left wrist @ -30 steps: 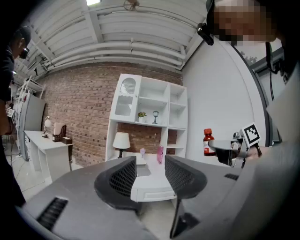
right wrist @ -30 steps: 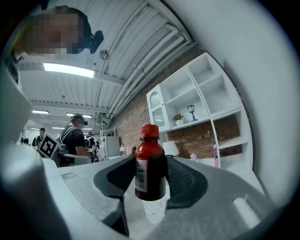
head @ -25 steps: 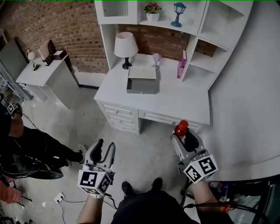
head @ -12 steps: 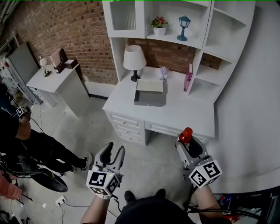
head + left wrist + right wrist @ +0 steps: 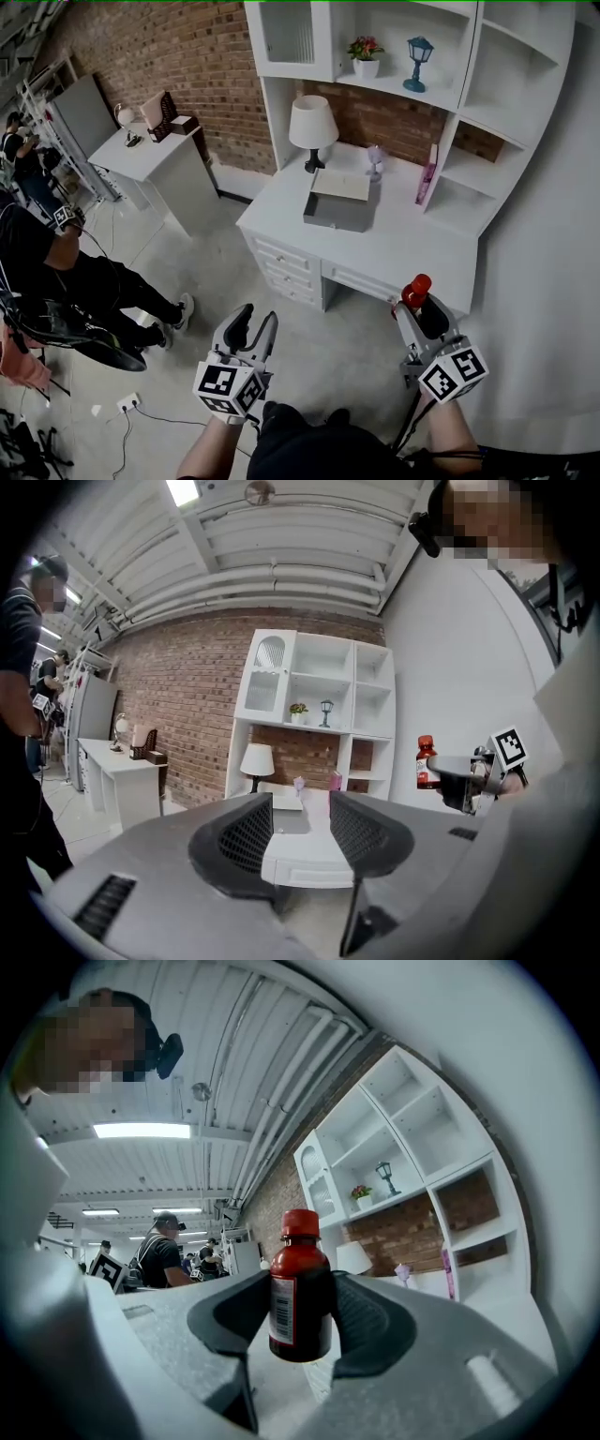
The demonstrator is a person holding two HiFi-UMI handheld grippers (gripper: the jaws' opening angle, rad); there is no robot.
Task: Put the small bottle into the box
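Head view: left gripper point(image 5: 255, 325) near-left, jaws spread, nothing in them. Right gripper point(image 5: 420, 315) near-right, pinching the small bottle point(image 5: 415, 290), red cap up, above the near edge of the white desk point(image 5: 403, 246). Grey box point(image 5: 336, 213) sits on the desk, farther off and left, well apart from the bottle.
Left gripper view: jaws apart, gap empty.
Right gripper view: both pads press the bottle's sides; bottle upright, jaws partly open around it.
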